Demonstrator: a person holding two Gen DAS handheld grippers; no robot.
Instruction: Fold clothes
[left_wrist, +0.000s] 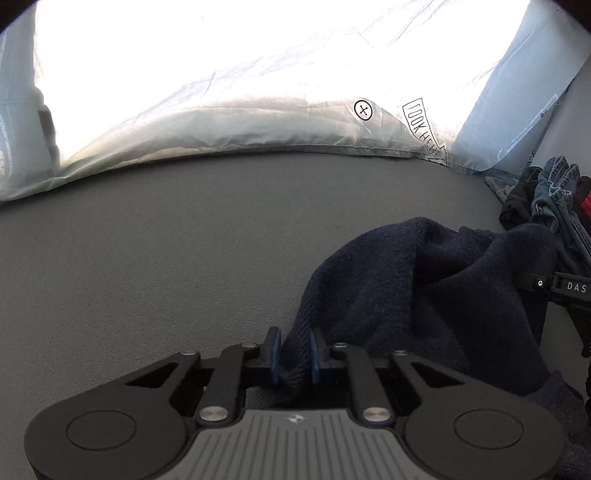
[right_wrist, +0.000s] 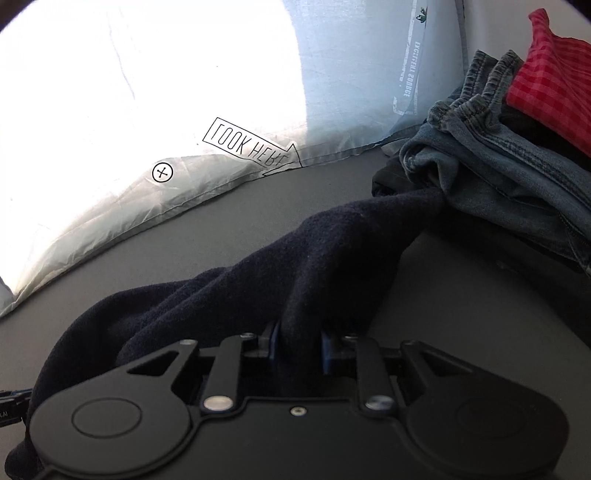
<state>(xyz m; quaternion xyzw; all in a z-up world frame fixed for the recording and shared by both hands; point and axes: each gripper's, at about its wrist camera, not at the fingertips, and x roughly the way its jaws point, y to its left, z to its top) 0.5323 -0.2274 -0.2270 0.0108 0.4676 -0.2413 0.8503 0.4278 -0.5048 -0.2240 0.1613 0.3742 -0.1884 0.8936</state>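
Left tongs (left_wrist: 294, 356) clamped on ribbed hem of dark navy knit garment (left_wrist: 424, 288); right tongs (right_wrist: 298, 341) pinching bunched fold of same, over grey bed sheet (left_wrist: 184, 258).

The left gripper (left_wrist: 294, 354) is a matte black linkage body with two round side housings, silver pivot screws and thin blue pads (left_wrist: 275, 356); just behind the screws sits a grey ribbed plate with a small checkered mark. The right gripper (right_wrist: 298, 347) matches it in black, with a plain black plate and one small centre screw.
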